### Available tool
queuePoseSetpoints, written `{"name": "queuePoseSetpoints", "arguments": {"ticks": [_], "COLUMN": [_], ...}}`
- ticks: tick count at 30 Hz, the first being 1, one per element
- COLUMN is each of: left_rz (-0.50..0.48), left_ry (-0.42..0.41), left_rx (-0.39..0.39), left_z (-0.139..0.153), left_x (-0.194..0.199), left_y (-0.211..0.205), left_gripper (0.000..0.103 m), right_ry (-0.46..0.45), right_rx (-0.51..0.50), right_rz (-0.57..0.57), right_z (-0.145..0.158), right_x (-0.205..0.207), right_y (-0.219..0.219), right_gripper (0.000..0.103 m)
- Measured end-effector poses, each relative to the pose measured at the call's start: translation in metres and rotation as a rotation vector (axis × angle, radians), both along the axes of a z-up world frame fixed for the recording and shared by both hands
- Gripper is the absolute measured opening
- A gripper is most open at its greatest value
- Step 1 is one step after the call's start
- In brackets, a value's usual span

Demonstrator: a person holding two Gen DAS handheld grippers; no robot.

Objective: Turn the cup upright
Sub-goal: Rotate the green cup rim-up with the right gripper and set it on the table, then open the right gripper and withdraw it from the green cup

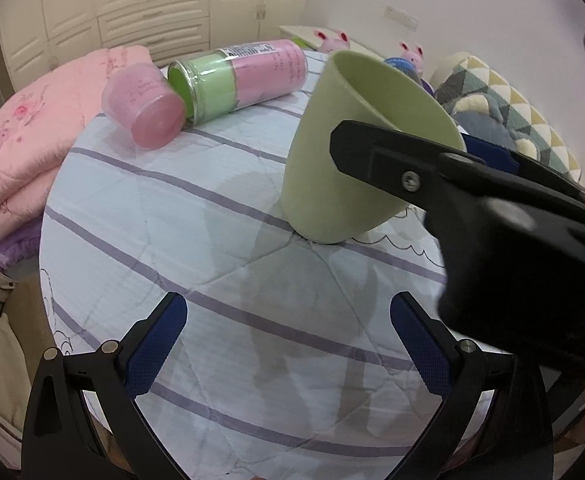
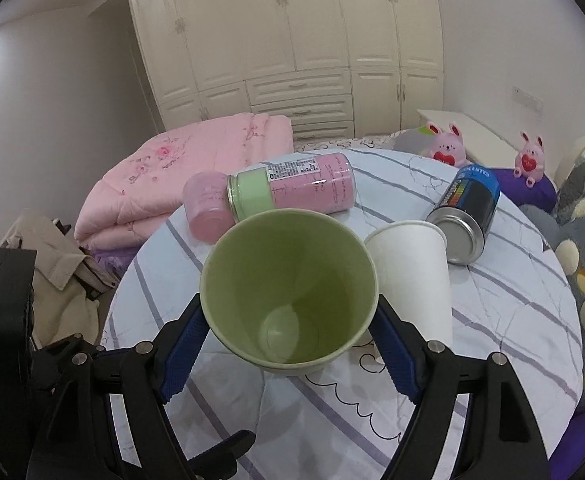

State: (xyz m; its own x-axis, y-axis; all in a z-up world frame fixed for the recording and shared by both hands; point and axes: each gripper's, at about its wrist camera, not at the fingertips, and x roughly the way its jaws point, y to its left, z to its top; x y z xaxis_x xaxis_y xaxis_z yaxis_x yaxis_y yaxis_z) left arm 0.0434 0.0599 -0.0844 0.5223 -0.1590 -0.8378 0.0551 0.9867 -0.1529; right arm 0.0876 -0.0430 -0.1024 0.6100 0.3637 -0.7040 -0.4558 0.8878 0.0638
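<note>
A light green cup (image 1: pixel 344 140) rests its base on the striped quilt (image 1: pixel 196 240), mouth up and tilted. My right gripper (image 2: pixel 292 332) is shut on the green cup (image 2: pixel 288 284), its blue pads pressing both sides just below the rim. In the left wrist view the right gripper (image 1: pixel 432 156) reaches in from the right and clasps the cup's upper wall. My left gripper (image 1: pixel 288 344) is open and empty, low over the quilt in front of the cup.
A white paper cup (image 2: pixel 412 272) stands upside down right of the green cup. A pink-and-green bottle (image 2: pixel 292 188) and its pink cap (image 2: pixel 206 208) lie behind. A blue can (image 2: pixel 464 216) lies at the right. A pink folded blanket (image 2: pixel 180 184) sits back left, pillows (image 2: pixel 580 240) at the right.
</note>
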Motion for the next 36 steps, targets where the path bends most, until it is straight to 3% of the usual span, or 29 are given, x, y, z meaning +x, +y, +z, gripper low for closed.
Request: {"name": "queuePoseSetpoints", "arguments": {"ticks": [11,20,26,36], "left_rz": [0.047,0.058,0.051,0.079], "left_ry": [-0.030,-0.187,-0.293,-0.403], "left_rx": [0.015,0.054,0.074,0.202], "left_z": [0.007,0.037,0.054,0.074], "left_x": [-0.006,-0.020,-0.032,-0.050], "left_y": [0.005,-0.003,-0.017,-0.049], "left_gripper": [0.103,0.103,0.103,0.103], "right_ry": [-0.020,-0.118,-0.235,-0.339], "right_rx": [0.002,0.082,0.143,0.084], "right_rz": [0.017,-0.009,-0.104,-0.201], "right_z": [0.006,0.036,0.059,0.070], "right_x": [-0.011,-0.032,-0.049,-0.061], "right_y": [0.000,-0.037,-0.074,-0.101], "right_gripper": [0.082,0.082,0.082,0.082]}}
